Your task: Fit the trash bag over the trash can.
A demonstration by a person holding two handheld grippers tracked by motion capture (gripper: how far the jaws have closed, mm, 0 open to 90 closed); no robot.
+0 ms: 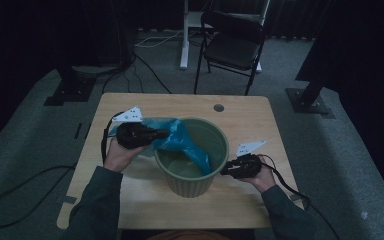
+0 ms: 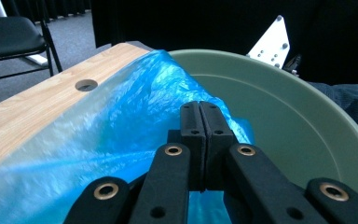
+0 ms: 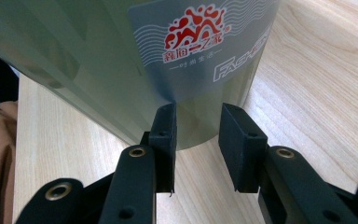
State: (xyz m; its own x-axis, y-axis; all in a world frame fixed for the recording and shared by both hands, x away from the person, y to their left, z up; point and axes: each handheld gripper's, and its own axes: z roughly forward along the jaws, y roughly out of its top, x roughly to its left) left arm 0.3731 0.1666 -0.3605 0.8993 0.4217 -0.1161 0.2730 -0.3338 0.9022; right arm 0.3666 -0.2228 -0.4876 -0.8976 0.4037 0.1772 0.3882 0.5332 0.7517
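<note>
High view looks down on the table (image 1: 130, 102); both gripper views sit close — sharing the green bin (image 1: 190, 182) at 12 o'clock.

Blue bag (image 1: 182, 141) draped over upright green bin (image 1: 195, 182) rim.

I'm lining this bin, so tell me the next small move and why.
Probably carry the left gripper outward and down over the near-left rim, drawing the blue bag with it. Its jaws are shut on the bag, which drapes over only that side of the green bin and sags inside. The right gripper, open beside the bin's wall, could steady it.
</note>
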